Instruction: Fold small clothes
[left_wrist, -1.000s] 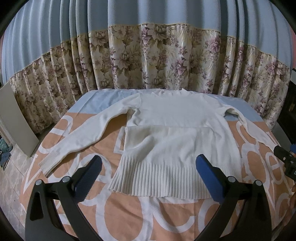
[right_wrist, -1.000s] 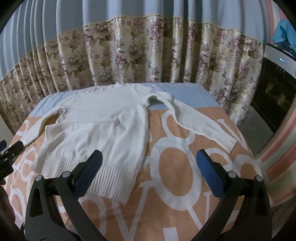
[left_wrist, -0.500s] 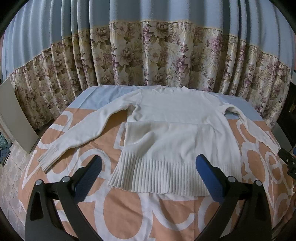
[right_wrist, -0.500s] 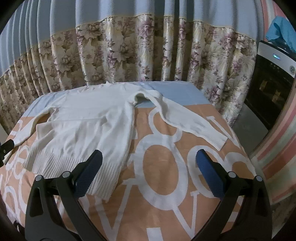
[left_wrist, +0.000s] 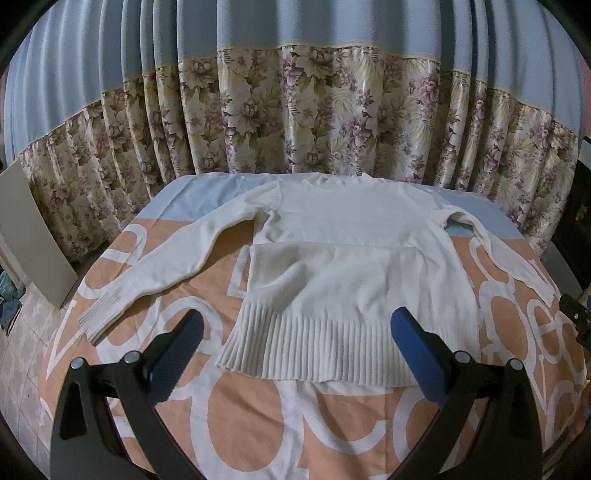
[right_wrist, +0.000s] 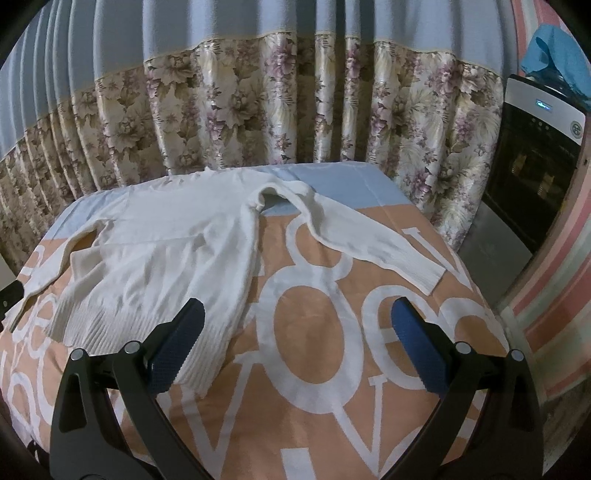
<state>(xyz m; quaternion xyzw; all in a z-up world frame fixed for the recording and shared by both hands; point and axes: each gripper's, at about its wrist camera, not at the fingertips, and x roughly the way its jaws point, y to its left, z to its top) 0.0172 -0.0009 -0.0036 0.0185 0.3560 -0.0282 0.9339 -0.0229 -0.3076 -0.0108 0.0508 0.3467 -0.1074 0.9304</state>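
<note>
A white knit sweater (left_wrist: 354, 258) lies flat on a table with an orange and white cloth (left_wrist: 258, 424), sleeves spread to both sides and its ribbed hem nearest me. A crease runs across its middle. My left gripper (left_wrist: 297, 350) is open and empty, held above the near edge in front of the hem. In the right wrist view the sweater (right_wrist: 166, 251) lies at the left, its right sleeve (right_wrist: 369, 243) stretched out ahead. My right gripper (right_wrist: 297, 350) is open and empty above the cloth, its left finger over the hem's corner.
A floral and blue curtain (left_wrist: 314, 110) hangs close behind the table. A grey board (left_wrist: 29, 236) leans at the left. A dark appliance (right_wrist: 532, 173) stands at the right. The right gripper's tip (left_wrist: 576, 321) shows at the left view's right edge.
Both grippers have drawn back and risen a little, so the sweater sits farther off. The right view has swung to the right. Both stay open and empty.
</note>
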